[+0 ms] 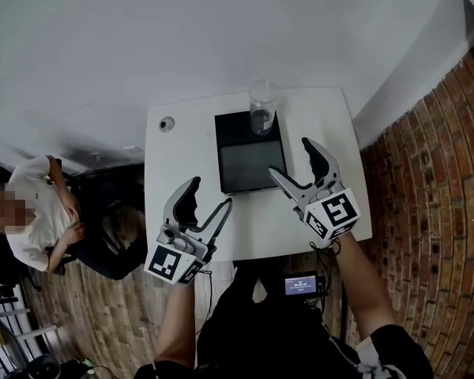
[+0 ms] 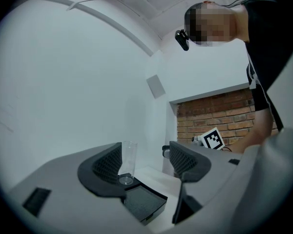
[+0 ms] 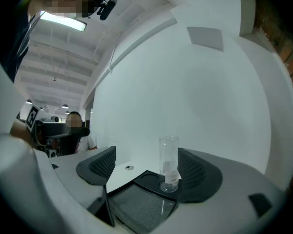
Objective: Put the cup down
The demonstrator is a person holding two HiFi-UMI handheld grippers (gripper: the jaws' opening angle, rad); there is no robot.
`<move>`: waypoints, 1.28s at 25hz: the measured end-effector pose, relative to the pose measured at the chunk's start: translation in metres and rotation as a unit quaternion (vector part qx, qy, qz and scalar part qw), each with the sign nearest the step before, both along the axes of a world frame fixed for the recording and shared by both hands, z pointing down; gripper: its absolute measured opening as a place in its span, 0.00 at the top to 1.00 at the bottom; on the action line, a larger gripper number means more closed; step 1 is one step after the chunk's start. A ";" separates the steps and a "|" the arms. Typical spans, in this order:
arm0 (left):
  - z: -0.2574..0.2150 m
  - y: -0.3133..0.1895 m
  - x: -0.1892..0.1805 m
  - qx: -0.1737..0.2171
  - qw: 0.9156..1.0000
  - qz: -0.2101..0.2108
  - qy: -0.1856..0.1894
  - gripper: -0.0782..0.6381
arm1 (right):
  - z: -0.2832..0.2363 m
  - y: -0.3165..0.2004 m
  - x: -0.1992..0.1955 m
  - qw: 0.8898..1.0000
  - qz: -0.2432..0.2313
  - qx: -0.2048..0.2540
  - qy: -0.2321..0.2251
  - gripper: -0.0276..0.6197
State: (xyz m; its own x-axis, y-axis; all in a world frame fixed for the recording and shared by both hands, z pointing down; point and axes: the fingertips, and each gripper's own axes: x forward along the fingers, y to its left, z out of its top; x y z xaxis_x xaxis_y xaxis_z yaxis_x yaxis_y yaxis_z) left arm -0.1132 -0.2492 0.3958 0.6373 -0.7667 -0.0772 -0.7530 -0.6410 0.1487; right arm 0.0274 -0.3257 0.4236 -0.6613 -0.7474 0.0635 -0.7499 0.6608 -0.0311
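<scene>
White wall backs your table (image 1: 182,172), with brick off to your right. The cup (image 1: 261,109) stands upright at the far right corner of the black tray (image 1: 249,168), seated in a round recess, its long axis vertical. It touches neither tool.

Your left tongs (image 1: 211,193) hang with jaws apart and empty over the near edge of the table, well short of the cup. Your right tongs (image 1: 290,157) are also spread with nothing between them, beside the tray's right edge. They are the nearer pair. The cup lies straight ahead of them and slightly to your left.

Judging by this, the cup is already set down. If you must reach it, go forward with the right.
</scene>
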 end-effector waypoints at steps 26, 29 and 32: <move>-0.019 0.031 0.018 0.017 1.000 0.014 -0.015 0.47 | -0.040 0.078 0.005 0.999 0.019 0.022 -0.014 0.92; -0.020 0.030 0.017 0.017 1.000 0.014 -0.015 0.46 | -0.041 0.077 0.002 1.000 0.016 0.024 -0.013 0.93; -0.020 0.030 0.016 0.017 1.000 0.013 -0.016 0.47 | -0.041 0.077 -0.002 1.000 0.011 0.023 -0.011 0.94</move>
State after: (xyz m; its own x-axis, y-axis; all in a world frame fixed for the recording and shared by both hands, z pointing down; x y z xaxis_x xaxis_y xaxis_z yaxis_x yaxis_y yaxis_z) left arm -0.0977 -0.2190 0.3761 0.6591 -0.7475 -0.0822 -0.7403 -0.6642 0.1039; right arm 0.0252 -0.2484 0.3825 -0.6463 -0.7630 0.0141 -0.7631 0.6461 -0.0166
